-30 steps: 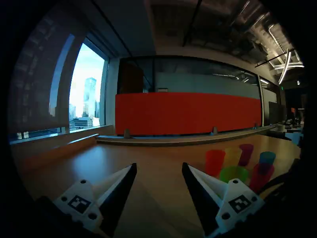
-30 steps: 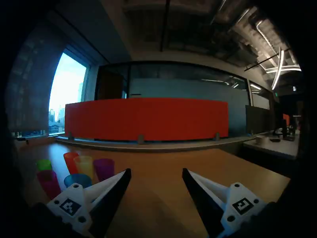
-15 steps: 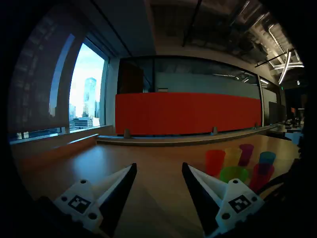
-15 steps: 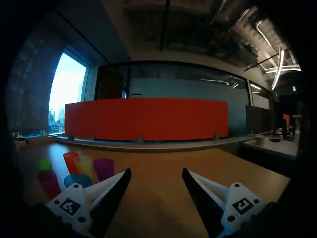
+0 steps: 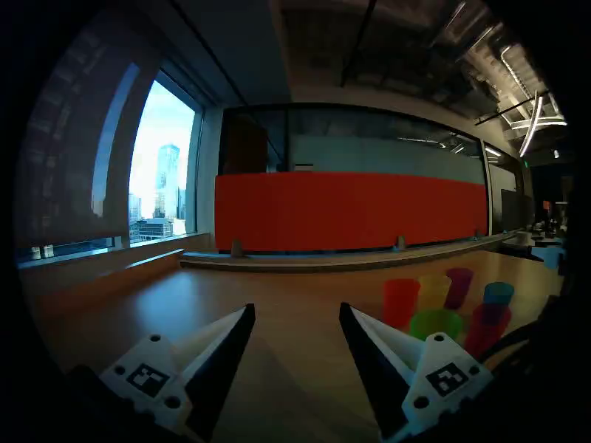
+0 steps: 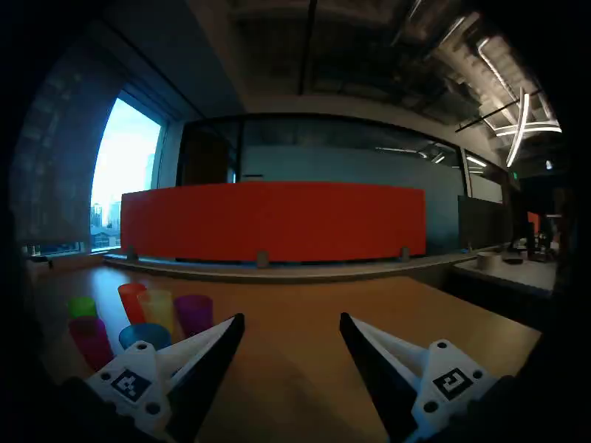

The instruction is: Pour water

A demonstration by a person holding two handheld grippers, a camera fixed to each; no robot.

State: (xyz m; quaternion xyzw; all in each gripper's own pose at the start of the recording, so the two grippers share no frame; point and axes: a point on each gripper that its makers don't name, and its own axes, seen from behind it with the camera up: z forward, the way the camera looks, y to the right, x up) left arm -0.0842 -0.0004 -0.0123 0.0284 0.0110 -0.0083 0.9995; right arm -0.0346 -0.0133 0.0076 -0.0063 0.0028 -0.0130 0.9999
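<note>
Several coloured plastic cups stand upright in a cluster on a wooden table (image 5: 295, 310). In the left gripper view they sit to the right: a red cup (image 5: 400, 301), a yellow cup (image 5: 434, 291), a purple cup (image 5: 459, 286), a blue cup (image 5: 498, 294), a green cup (image 5: 436, 323) and a pink cup (image 5: 487, 329). My left gripper (image 5: 296, 320) is open and empty, left of the cups. In the right gripper view the same cluster is at the left: red cup (image 6: 131, 300), yellow cup (image 6: 156, 310), purple cup (image 6: 193, 313), blue cup (image 6: 145, 336). My right gripper (image 6: 292, 328) is open and empty, right of them.
A red divider panel (image 5: 347, 210) runs along the table's far edge. A bright window (image 5: 159, 181) is at the left. Another desk (image 6: 510, 273) with small objects stands at the far right of the right gripper view. Bare tabletop (image 6: 310, 310) lies ahead of both grippers.
</note>
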